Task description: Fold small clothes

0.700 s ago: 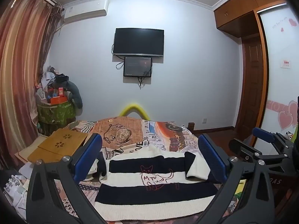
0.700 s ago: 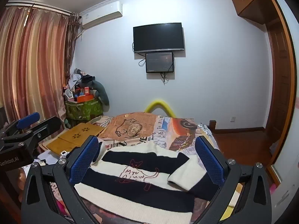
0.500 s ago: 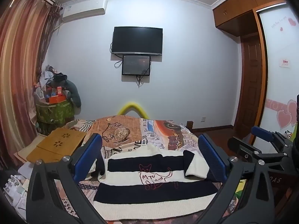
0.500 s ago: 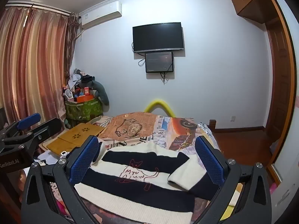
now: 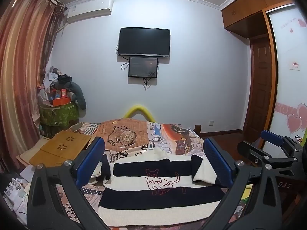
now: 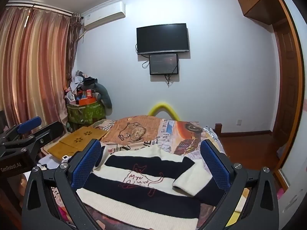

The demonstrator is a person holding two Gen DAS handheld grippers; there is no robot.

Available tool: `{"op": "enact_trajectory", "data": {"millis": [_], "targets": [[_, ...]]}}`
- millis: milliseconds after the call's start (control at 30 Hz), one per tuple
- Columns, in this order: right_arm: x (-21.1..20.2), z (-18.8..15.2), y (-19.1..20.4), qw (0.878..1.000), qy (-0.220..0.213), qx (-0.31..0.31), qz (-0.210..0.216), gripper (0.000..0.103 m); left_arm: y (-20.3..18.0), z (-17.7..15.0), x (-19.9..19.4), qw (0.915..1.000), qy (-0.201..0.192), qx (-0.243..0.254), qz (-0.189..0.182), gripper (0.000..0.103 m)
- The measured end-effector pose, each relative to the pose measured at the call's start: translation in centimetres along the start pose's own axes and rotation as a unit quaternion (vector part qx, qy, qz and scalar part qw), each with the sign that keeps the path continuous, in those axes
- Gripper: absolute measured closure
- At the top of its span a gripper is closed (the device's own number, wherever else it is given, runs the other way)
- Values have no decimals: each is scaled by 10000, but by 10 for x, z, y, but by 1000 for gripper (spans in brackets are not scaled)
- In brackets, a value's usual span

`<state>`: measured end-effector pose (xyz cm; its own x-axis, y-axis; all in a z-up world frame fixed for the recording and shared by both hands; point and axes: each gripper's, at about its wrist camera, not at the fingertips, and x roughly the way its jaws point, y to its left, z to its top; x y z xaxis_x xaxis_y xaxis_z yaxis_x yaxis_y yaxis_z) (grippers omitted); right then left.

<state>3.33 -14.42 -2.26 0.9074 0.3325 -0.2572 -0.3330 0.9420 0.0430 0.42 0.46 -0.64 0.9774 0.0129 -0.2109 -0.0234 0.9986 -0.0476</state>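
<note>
Sweater (image 5: 159,184), striped navy and white, lies flat on the bed (image 5: 172,143) with its right sleeve (image 6: 191,182) already folded across; remaining folds await as left gripper (image 5: 153,166) and right gripper (image 6: 151,164) hover, jaws open, empty.

A small navy-and-white striped sweater (image 5: 153,187) lies flat, front up, on the near end of the bed, a red cat outline on its chest, right sleeve folded inward.
</note>
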Motion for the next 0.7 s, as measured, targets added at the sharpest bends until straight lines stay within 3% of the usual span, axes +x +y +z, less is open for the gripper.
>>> {"op": "enact_trajectory", "data": {"millis": [700], "targets": [[2,0,3,10000,13,32,9,0,4,-1,2,10000,-4,-62,58,0]]}}
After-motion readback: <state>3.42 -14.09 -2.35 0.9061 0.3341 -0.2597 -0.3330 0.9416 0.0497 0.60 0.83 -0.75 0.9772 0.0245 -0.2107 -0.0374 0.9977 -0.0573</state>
